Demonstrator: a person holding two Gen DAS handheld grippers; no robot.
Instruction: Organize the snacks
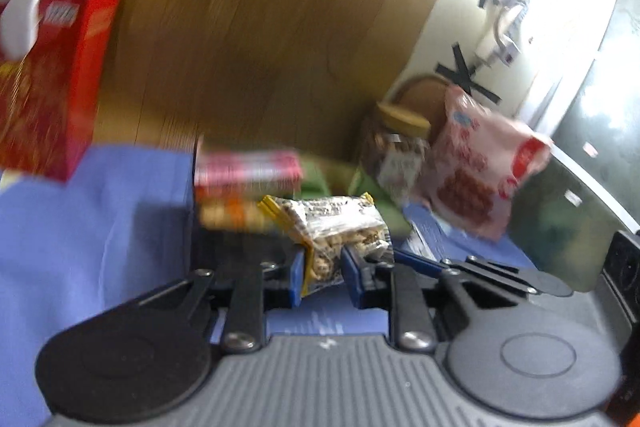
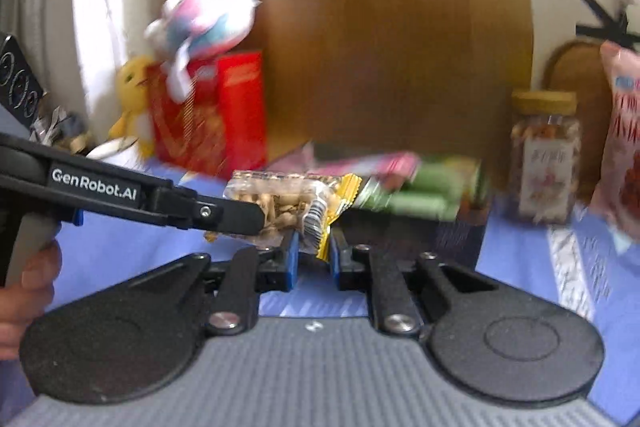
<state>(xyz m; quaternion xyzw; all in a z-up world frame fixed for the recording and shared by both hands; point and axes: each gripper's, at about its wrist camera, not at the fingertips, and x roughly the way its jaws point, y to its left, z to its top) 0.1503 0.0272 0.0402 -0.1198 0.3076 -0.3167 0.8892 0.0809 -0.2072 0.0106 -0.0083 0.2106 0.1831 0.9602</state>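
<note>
We are pinching the clear, yellow-edged snack packet (image 1: 336,227) from both ends above the blue cloth (image 1: 80,219), left gripper (image 1: 322,273) and right gripper (image 2: 314,251) clamped on its crinkly seams, judging it light, soft and slippery.

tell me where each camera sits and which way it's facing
Left wrist: sits on the left tool, looking forward and slightly down along its fingers at the nut packet it grips; the right tool's fingers show alongside.
Right wrist: sits on the right tool, looking at the same packet's yellow end; the left tool and a hand show at left.
Shared: packet, red box, jar, blue cloth.
</note>
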